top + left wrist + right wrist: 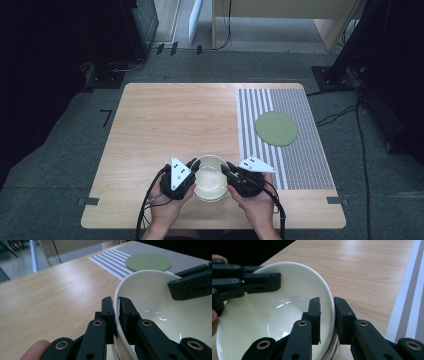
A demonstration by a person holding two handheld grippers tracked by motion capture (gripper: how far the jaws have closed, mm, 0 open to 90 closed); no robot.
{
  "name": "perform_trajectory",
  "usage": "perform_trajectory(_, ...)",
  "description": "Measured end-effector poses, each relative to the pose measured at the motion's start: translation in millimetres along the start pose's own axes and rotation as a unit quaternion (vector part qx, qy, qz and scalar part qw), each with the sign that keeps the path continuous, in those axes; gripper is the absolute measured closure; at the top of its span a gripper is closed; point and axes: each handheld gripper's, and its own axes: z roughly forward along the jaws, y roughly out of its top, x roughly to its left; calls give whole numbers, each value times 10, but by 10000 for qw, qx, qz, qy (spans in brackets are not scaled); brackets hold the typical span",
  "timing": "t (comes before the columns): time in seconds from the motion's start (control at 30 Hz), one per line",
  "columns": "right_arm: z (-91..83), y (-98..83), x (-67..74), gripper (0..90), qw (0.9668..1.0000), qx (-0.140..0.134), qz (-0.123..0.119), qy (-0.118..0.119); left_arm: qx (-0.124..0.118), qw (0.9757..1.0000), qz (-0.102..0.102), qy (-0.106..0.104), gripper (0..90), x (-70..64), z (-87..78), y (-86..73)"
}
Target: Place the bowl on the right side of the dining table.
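A cream bowl is seen on the wooden table, near the edge closest to the person and just left of the striped placemat. In the right gripper view a second rim is visible beneath it, so it appears to sit on at least one more bowl. The bowl's left rim is clamped by the left gripper, one jaw inside the wall and one outside, pads pressed to the rim. The opposite rim is straddled by the right gripper, one jaw inside and one outside; whether both pads press the wall cannot be told for certain, though the gap looks nearly taken up. A green round plate lies on the placemat, well apart from the bowl on its far right side. Each gripper is held by a hand, the grippers facing each other across the bowl.
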Motion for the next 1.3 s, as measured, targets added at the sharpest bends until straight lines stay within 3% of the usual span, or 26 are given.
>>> perform_trajectory(0.07,3,-3,3,768,10000,4,1,4,-25,10000,18,-4,834,1,-11,1)
perform_trajectory(0.1,14,-13,12,761,10000,13,-5,31,-120,9999,-70,-38,835,15,-24,-13)
perform_trajectory(0.27,11,-15,37,741,10000,-1,13,55,-458,9989,-63,34,835,16,-101,13)
perform_trajectory(0.33,-6,-1,48,730,9997,-75,170,165,-751,9972,45,57,833,-9,-181,56)
perform_trajectory(0.43,-23,16,64,750,9991,-141,334,234,-896,9959,82,45,832,-41,-219,67)
perform_trajectory(0.57,-38,28,85,831,9989,-134,439,57,-1198,9925,214,110,826,-115,-288,56)
perform_trajectory(0.67,-37,24,90,844,9988,-152,466,83,-1246,9919,193,124,826,-116,-307,43)
perform_trajectory(0.7,-42,18,120,846,9993,-208,322,14,-1274,9916,195,125,826,-112,-319,26)
perform_trajectory(0.8,-49,19,144,847,9995,-256,153,-73,-1290,9916,27,22,819,-89,-341,26)
perform_trajectory(0.87,-69,35,146,848,9994,-340,67,-76,-1371,9902,-222,-165,791,-49,-370,39)
perform_trajectory(0.97,-106,63,144,848,9990,-398,-62,-211,-1522,9860,-511,-445,567,35,-424,60)
perform_trajectory(1.07,-136,79,111,848,9987,-442,-92,-258,-1451,9865,-655,-387,265,83,-435,68)
perform_trajectory(1.1,-142,85,102,848,9984,-476,-112,-284,-1356,9864,-831,-424,191,136,-436,67)
perform_trajectory(1.17,-157,102,81,848,9981,-518,-101,-313,-1367,9834,-1060,-548,132,197,-459,52)
perform_trajectory(1.3,-186,141,36,848,9976,-588,-82,-359,-1381,9838,-1054,-447,91,284,-522,21)
